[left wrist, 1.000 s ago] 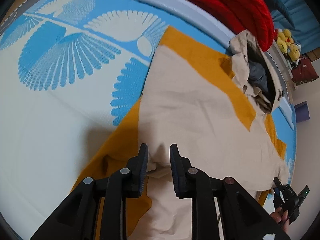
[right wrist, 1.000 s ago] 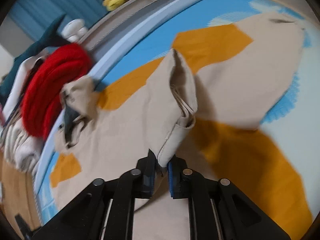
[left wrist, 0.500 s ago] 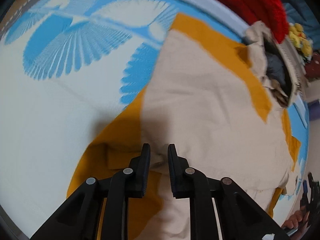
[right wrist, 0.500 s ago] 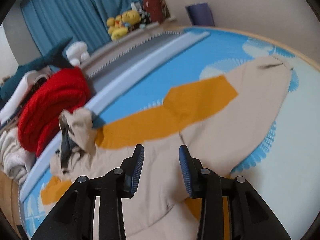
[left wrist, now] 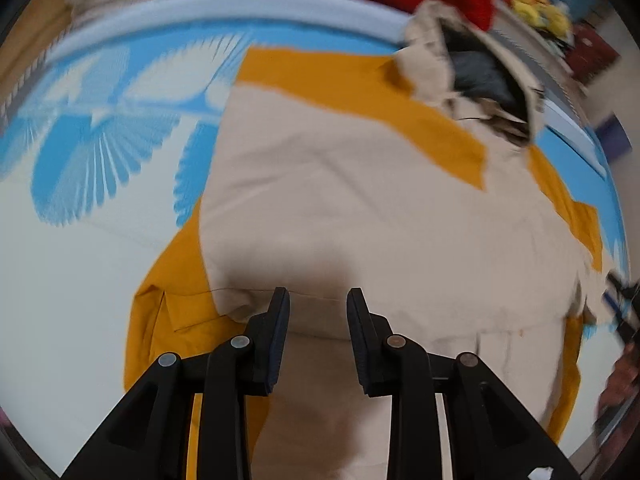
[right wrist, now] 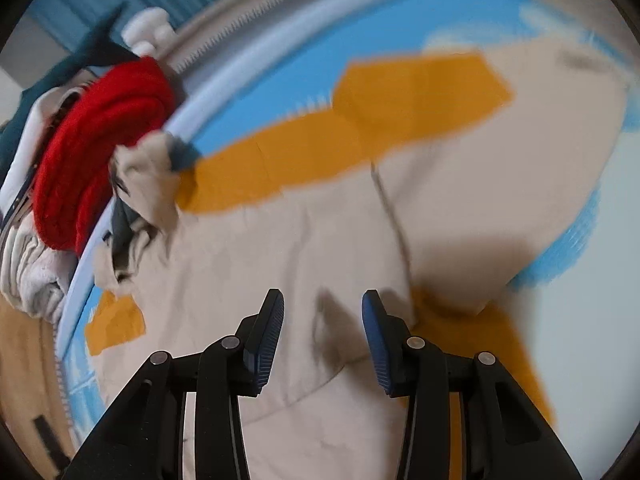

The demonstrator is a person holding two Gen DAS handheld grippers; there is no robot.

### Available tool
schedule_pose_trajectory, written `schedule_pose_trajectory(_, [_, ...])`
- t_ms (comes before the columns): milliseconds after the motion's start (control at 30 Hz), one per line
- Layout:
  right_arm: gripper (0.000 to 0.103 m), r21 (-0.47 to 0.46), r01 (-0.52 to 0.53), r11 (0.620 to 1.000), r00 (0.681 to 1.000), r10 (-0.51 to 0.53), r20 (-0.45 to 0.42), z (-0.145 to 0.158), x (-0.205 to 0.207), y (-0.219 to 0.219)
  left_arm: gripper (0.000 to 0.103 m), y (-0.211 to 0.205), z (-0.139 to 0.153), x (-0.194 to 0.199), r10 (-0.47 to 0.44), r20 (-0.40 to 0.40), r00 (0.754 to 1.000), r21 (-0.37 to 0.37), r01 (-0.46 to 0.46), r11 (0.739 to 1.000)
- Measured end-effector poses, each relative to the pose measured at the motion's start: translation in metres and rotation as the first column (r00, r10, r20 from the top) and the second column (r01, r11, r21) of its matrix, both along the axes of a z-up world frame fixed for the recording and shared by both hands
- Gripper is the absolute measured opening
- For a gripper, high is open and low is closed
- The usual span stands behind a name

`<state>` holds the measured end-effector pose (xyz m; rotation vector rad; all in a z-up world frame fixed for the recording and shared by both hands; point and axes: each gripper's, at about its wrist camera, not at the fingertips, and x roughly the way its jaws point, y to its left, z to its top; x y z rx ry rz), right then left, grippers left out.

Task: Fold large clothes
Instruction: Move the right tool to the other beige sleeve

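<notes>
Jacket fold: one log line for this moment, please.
jacket: spread on bed | left claw: open, empty, just opening | right claw: open, empty, just opening

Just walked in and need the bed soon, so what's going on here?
A person with a two-finger gripper in each hand is folding a beige and mustard hooded jacket spread on the blue-patterned bed cover. Both the left gripper and the right gripper hover over the jacket with nothing between their fingers; their jaws have just been opening. The sleeve lies across the body. A red knit and other clothes sit at the edge.
</notes>
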<state>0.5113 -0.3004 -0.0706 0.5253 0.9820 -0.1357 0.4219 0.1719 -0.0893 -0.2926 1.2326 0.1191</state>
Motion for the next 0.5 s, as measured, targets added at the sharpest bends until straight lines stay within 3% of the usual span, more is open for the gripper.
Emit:
schedule_pose_trajectory(200, [0.042,-0.09,-0.016,0.996,0.987,0.03,0.157,0.055,-0.022,-0.004,0.029,-0.039,0.034,-0.029,-0.091,0.103,0.991,0.069,0.085,0.994])
schedule_pose_trajectory(433, [0.04,-0.14,-0.033,0.99,0.97,0.065,0.232,0.084,-0.055,-0.047,0.03,-0.078,0.044,-0.045,-0.168,0.144,0.975,0.077,0.158,0.984])
schedule_pose_trajectory(500, [0.013,-0.148,-0.004,0.989,0.966,0.042,0.254,0.086,-0.063,-0.074,0.03,-0.087,0.042,-0.048,-0.179,0.139,0.974,0.073,0.17,0.983])
